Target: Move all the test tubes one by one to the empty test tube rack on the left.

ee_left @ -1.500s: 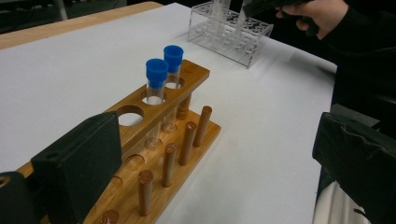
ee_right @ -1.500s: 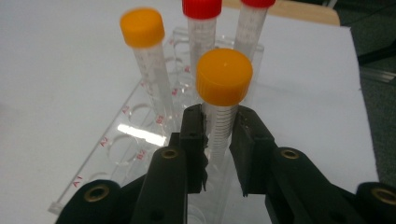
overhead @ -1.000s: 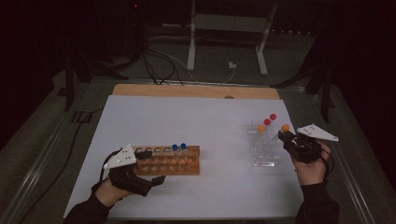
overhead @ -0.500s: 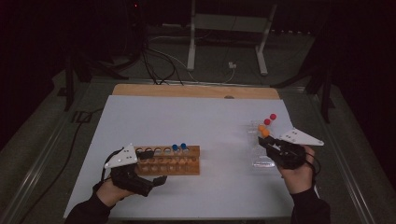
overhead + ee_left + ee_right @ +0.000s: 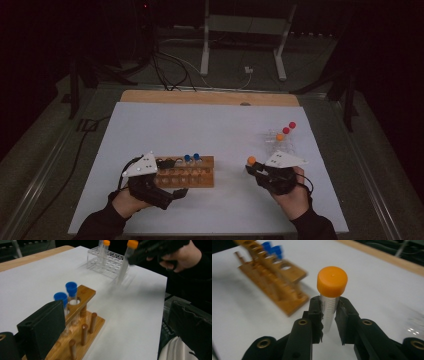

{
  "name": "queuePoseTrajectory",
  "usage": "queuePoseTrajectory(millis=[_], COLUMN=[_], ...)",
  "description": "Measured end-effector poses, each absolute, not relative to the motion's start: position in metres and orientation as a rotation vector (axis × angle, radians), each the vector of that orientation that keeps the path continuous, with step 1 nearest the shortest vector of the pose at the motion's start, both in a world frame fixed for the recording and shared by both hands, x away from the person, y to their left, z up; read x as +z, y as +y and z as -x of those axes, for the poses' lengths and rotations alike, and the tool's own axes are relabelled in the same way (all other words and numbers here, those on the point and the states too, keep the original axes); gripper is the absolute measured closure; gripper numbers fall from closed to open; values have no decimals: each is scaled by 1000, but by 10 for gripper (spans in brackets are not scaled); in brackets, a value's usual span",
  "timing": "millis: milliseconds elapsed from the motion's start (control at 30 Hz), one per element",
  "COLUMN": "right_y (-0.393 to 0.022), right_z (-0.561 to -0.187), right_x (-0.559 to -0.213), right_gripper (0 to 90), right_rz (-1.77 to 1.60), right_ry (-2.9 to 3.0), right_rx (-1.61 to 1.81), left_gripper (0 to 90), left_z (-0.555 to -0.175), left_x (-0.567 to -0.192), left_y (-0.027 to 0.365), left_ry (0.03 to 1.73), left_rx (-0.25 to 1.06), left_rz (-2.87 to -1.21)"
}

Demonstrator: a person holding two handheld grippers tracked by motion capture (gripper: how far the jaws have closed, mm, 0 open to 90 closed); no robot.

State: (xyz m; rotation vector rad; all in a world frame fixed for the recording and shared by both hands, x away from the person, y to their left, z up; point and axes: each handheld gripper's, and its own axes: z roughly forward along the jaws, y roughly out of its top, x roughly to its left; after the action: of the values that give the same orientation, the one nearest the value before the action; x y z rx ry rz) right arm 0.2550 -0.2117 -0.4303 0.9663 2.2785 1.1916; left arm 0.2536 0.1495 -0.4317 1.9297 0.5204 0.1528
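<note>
My right gripper (image 5: 329, 307) is shut on a clear tube with an orange cap (image 5: 332, 281), held upright above the white table. In the high view this tube (image 5: 251, 160) hangs between the wooden rack (image 5: 192, 175) and the clear plastic rack (image 5: 281, 146). The left gripper view shows the tube (image 5: 124, 263) tilted under my right gripper (image 5: 140, 251). Two blue-capped tubes (image 5: 191, 158) stand in the wooden rack. My left gripper (image 5: 172, 178) is open, its jaws standing on either side of the wooden rack's left end.
The clear rack holds an orange-capped tube (image 5: 280, 136) and two red-capped ones (image 5: 289, 127). A white sheet (image 5: 200, 130) covers the table, with a bare wooden strip (image 5: 210, 97) at the far edge. Cables and a metal stand lie on the floor beyond.
My right gripper has carried the orange-capped tube away from the clear rack, leftward and nearer to the person, toward the wooden rack. My left gripper has stayed at the wooden rack.
</note>
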Motion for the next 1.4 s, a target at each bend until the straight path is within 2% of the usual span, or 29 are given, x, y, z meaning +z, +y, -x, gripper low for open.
queuePoseTrajectory(millis=[533,667,867,1400], right_y=[-166,-159,-155,-155], right_z=[-233,-228,-226,-224], right_x=[-442,-443,-443,-440], right_gripper=[745,745,745,745], right_rz=[-797,-766,-749,-738], right_ry=[2456,2483,2495,2498], right_rx=[1218,1222,1231,1242], left_gripper=[73,162,245,583], left_z=[-259,-260,-260,-261], left_x=[-424,-423,-421,-427], left_y=[113,106,93,65], left_ry=[406,377,326,239], left_rx=[103,93,78,94], left_rz=[-1943,-1934,-1947,-1995])
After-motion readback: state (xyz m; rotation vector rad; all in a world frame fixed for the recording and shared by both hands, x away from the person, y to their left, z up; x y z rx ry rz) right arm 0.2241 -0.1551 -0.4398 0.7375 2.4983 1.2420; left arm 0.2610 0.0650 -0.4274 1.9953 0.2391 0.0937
